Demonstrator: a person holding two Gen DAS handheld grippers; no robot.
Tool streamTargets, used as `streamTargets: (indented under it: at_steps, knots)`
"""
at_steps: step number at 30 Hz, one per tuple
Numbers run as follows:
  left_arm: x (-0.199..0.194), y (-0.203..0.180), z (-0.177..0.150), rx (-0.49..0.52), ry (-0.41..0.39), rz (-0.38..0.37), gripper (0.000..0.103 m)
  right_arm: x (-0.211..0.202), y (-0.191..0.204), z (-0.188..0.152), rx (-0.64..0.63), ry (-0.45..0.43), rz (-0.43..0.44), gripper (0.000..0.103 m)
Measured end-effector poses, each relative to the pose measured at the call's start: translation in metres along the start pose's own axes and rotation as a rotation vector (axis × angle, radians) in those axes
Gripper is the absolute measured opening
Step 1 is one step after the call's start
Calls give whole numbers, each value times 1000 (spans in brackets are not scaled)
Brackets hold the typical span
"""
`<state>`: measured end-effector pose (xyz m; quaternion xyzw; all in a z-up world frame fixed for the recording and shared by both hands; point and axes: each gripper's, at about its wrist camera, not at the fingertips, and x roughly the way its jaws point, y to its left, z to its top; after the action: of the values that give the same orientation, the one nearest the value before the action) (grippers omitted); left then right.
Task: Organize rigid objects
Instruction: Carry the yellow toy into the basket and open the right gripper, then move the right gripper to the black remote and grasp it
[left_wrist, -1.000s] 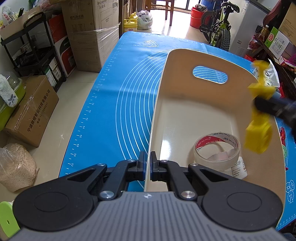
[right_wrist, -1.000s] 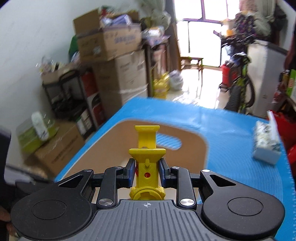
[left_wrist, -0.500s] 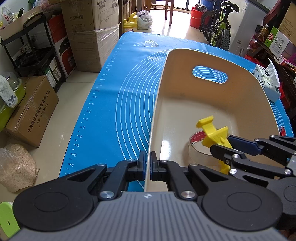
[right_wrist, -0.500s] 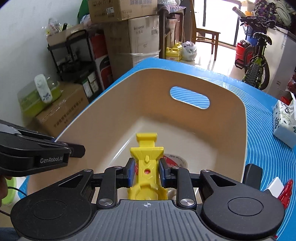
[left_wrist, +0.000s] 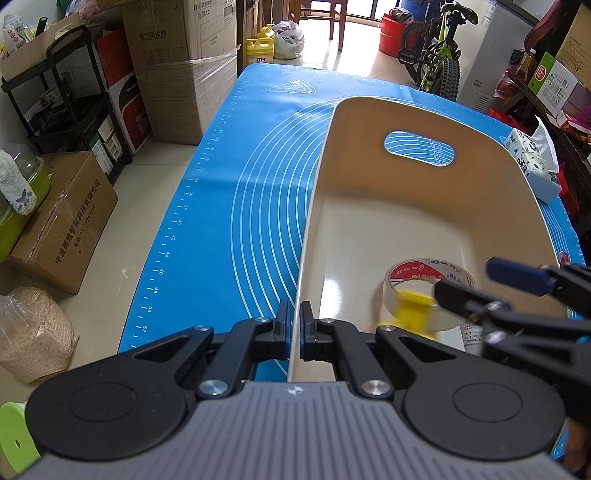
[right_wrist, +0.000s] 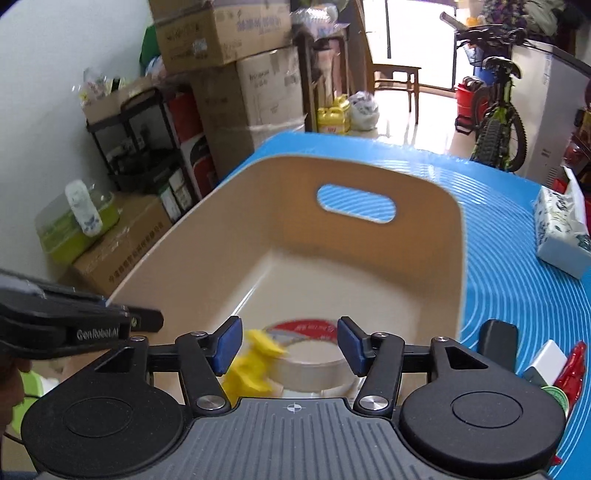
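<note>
Blue mat (left_wrist: 229, 206), blurred yellow clip (right_wrist: 251, 363)

Each tool, left tool (left_wrist: 294, 325) and right tool (right_wrist: 290, 345), was built from black linkages, silver screws, blue pads and a grey ribbed housing; white lettering marked one arm.

The left gripper (right_wrist: 147, 320) carries white lettering reading "GenRobot.AI" along its black arm. The blue mat (left_wrist: 236, 206) has a white ruler scale along its edge, with numbers such as 40, 42, 44, 48, 50 and 52. Red print rings the tape roll (left_wrist: 430, 275), too small to read.
</note>
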<state>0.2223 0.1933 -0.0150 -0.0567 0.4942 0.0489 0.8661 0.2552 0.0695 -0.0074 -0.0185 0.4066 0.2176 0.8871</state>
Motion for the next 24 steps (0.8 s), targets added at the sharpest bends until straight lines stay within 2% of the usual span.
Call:
streamTargets:
  at_steps: [6,11,18,24]
  knots:
    - [0,0,0,0,0,-1,6,-29,-17,10,29,-91,-24,70]
    - [0,0,0,1,0,0,6,-57,-42,11,53,-167,-89,76]
    - [0,-1,0,0,0,1,6,-71,-88,1,124,-186,-201,76]
    - [0,-2,0,-1,0,0,6,-53,-111,-30,128,-183,-247,77]
